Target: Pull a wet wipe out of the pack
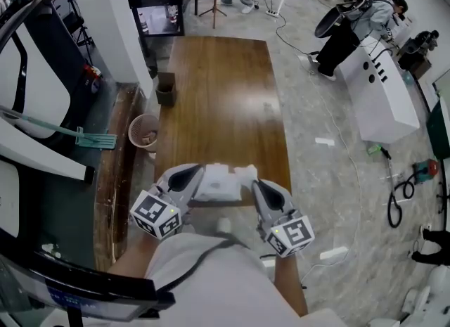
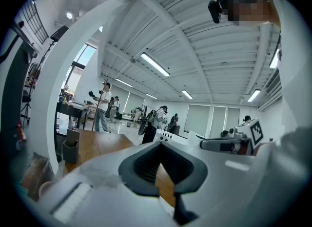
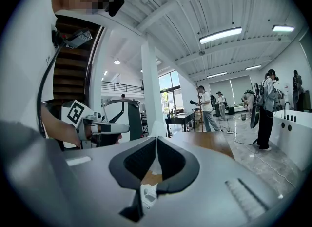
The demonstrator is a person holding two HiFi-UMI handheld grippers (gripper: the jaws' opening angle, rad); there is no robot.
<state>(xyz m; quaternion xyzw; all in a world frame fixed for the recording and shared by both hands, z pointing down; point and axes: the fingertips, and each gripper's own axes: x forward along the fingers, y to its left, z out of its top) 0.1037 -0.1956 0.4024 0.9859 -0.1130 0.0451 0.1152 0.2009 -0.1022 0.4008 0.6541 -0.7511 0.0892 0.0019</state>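
The pack (image 1: pixel 213 183) is seen lying at the near edge of the wooden worktop (image 1: pixel 218 93), between the two tongs. The right tongs (image 1: pixel 254 183) are closed narrow on a white wipe (image 1: pixel 246 172), a tuft of which is seen beside the pack's right end and pinched between the pads in the right gripper view (image 3: pixel 154 165). The left tongs (image 1: pixel 199 175) are closed to the tips against the pack's left side; nothing is clearly seen between them in their own view, so a hold on the pack cannot be confirmed.

If the pack is not truly held down, it is likely to be dragged or lifted along with the wipe and tipped off the near edge. The wipe may be torn by a pinch on too little material, or a chain of further wipes may be drawn out.
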